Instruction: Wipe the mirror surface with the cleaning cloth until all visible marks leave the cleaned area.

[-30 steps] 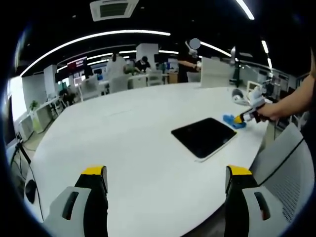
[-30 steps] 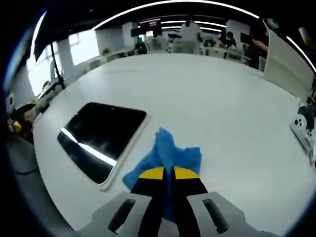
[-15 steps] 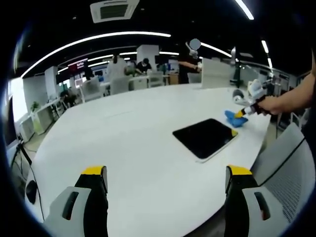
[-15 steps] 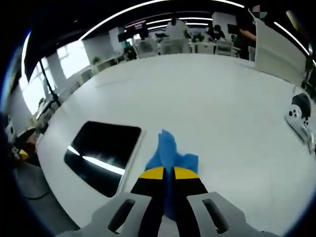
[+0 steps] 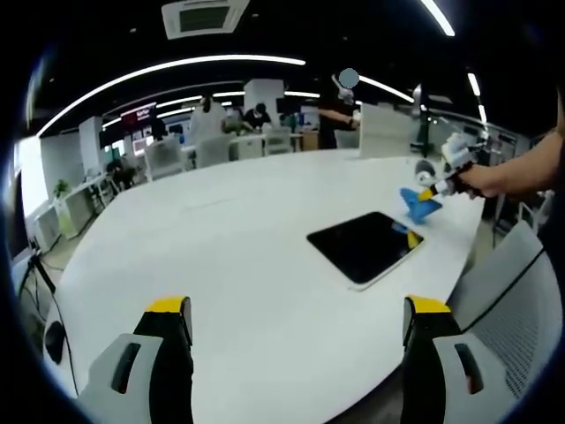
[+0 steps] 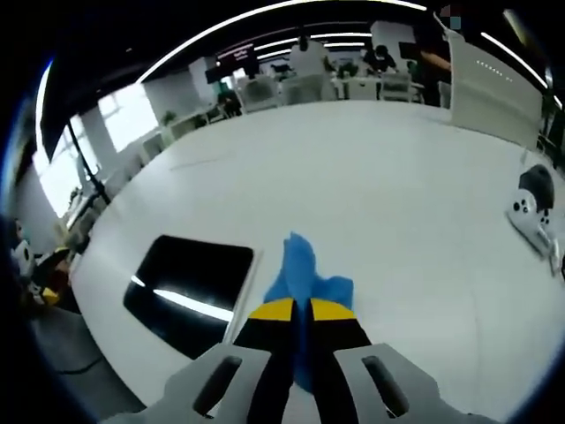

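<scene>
The mirror [image 5: 366, 245] is a dark rectangular panel with a pale rim lying flat on the white table [image 5: 221, 247], toward its right edge. In the right gripper view the mirror [image 6: 187, 291] lies at lower left. My right gripper [image 6: 294, 311] is shut on the blue cleaning cloth [image 6: 305, 276], which hangs lifted above the table beside the mirror's far edge. In the left gripper view that right gripper [image 5: 431, 192] holds the cloth [image 5: 417, 202] in the air past the mirror's far corner. My left gripper [image 5: 296, 309] stands open over the near table, holding nothing.
A white device [image 6: 532, 215] lies on the table at the far right. A grey chair [image 5: 512, 300] stands by the table's right edge. A white board [image 5: 386, 129] stands at the table's far side, with people and desks behind.
My right gripper has lifted the blue cloth off the table beside the mirror and raised it. The left gripper has stayed in place.
</scene>
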Motion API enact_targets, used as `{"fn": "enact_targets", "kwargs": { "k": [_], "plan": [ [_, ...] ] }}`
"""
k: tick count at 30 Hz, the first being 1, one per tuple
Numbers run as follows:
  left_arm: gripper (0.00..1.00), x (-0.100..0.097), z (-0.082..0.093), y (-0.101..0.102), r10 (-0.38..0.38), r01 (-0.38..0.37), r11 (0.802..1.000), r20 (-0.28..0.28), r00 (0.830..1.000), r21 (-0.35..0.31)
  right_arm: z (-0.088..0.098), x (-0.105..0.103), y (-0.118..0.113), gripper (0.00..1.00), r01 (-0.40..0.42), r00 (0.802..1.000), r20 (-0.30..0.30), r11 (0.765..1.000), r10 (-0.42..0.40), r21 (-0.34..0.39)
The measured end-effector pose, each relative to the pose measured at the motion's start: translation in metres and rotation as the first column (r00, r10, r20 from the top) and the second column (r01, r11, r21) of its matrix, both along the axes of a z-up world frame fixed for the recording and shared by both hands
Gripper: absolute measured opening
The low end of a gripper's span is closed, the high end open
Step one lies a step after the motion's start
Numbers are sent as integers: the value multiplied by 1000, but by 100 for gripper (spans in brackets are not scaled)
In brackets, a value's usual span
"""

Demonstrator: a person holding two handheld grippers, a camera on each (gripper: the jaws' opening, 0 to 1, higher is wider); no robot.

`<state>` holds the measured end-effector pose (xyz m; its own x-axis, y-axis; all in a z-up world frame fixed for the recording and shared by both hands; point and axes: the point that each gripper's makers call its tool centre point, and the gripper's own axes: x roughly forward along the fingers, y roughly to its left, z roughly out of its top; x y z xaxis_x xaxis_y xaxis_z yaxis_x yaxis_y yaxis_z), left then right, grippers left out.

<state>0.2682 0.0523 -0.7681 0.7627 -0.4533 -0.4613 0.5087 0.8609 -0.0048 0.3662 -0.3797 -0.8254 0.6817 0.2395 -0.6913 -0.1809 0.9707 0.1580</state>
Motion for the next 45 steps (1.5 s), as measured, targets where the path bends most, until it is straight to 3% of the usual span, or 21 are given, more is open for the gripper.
{"fn": "enact_targets", "kwargs": {
  "k": [10,23,30,35,41,45],
  "plan": [
    [100,1,1,1,4,-4,1000,5,1000,2,-4,7,24,0,-40,999,-12,999,40,6],
    [99,0,-1,2,8,-8,1000,1,1000,7,-13,36,54,0,-44,997,-55,997,48,66],
    [99,0,-2,3,10,-10,1000,-1,1000,12,4,52,77,0,-44,998,-47,989,51,140],
    [99,0,-2,1,8,-8,1000,-5,1000,14,-16,52,81,0,-28,993,-108,987,45,159],
    [99,0,-2,1,10,-9,1000,-4,1000,15,-40,50,83,0,-46,987,-151,994,61,102],
    [99,0,-2,1,10,-10,1000,-7,1000,17,-41,51,89,0,-95,985,-140,994,101,45]
  ]
}}
